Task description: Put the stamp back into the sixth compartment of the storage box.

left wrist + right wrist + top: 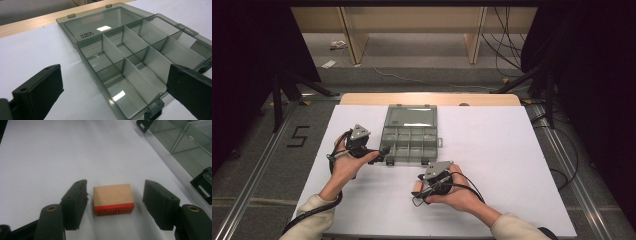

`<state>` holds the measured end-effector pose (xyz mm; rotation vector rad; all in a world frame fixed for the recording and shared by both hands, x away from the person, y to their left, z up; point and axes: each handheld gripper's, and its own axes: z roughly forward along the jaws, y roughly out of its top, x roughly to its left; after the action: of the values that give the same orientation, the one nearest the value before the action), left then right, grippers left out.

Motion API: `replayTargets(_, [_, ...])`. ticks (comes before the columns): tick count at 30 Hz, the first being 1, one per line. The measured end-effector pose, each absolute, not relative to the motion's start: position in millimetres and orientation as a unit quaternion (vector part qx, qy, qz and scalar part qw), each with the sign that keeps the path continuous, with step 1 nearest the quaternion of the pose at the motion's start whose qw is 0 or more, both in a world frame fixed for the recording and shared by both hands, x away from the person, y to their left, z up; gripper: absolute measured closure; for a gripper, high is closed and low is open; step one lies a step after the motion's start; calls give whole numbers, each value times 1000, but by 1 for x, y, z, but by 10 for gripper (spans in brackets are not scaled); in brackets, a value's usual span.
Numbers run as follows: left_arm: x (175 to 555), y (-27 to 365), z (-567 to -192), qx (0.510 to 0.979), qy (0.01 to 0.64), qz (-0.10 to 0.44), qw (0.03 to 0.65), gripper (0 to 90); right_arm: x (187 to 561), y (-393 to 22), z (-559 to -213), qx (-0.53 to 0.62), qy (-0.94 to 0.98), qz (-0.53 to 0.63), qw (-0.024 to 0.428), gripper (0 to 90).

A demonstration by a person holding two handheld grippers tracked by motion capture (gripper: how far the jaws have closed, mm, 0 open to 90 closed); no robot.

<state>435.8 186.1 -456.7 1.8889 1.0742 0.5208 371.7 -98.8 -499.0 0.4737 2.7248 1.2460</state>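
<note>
Black jaws of the right gripper (115, 205) straddle the wooden block (113, 198) on the table (50, 157), parted, poised to grasp; the left gripper (112, 95), agape, steadies the open organizer box (130, 62) nearby

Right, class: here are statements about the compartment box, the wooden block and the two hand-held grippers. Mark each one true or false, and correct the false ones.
1. The lid of the compartment box is shut. False: it lies open and flat behind the tray.
2. The wooden block lies on the white table between the jaws of the right hand-held gripper. True.
3. The right hand-held gripper's jaws press on the block. False: a gap shows on each side of it.
4. The block has a red layer along one face. True.
5. The compartments seen in the left gripper view hold screws. False: they look empty.
6. The left hand-held gripper is open, at the box's near corner. True.
</note>
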Motion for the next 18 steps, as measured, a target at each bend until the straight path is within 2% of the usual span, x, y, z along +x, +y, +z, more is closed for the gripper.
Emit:
replayTargets(11, [436, 185, -458, 761, 432, 209, 436, 1, 369, -96, -500, 152, 902, 399, 64, 456])
replayTargets(18, [436, 185, -458, 759, 433, 209, 438, 1, 368, -96, -499, 143, 903, 399, 64, 546])
